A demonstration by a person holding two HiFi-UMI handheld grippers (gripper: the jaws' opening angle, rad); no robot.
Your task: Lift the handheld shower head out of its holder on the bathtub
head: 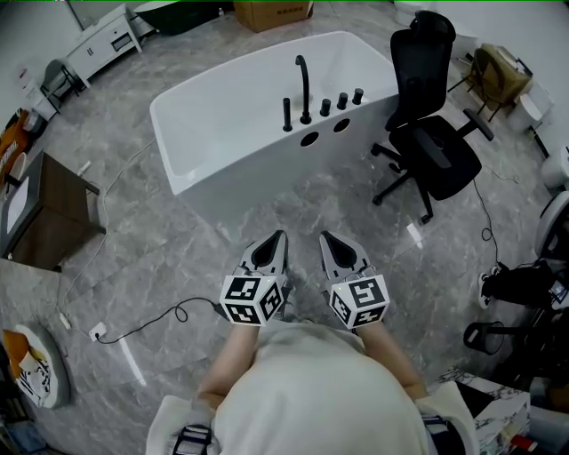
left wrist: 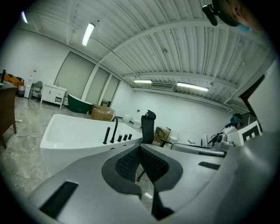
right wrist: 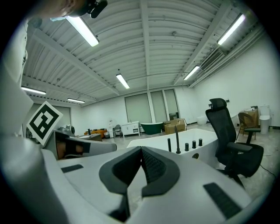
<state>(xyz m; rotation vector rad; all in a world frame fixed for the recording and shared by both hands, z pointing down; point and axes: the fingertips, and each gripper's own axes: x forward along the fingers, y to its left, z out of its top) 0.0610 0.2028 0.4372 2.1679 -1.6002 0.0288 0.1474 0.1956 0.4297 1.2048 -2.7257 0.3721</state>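
A white freestanding bathtub [head: 222, 115] stands on the grey marble floor [head: 178, 258], well ahead of both grippers. Along its rim nearest the office chair [head: 431, 133] runs a row of black fittings. The handheld shower head [head: 287, 115] is the slim black rod at the left end of that row, standing upright on the rim. Just beside it rises the taller curved spout [head: 304, 89], then three short knobs [head: 341, 100]. The holder itself is too small to make out. Two oval openings [head: 308, 139] show in the tub wall below the fittings.

The left gripper [head: 283, 234] and the right gripper [head: 323, 234] are held side by side low in the head view, pointing toward the tub and well apart from it. In the left gripper view the jaws of the left gripper [left wrist: 140, 147] are together at the tips with nothing between them. The shower head [left wrist: 106, 135] shows far off above them, left of the spout [left wrist: 115, 130]. In the right gripper view the jaws of the right gripper [right wrist: 141, 148] are likewise pressed together and empty. There the shower head [right wrist: 169, 145] stands on the tub rim in the distance, with the office chair [right wrist: 229, 140] to its right.

A dark wooden desk [head: 49, 209] sits at the left, a cardboard box [head: 271, 13] lies beyond the tub, and a black cable [head: 169, 315] trails across the floor near the person's left.
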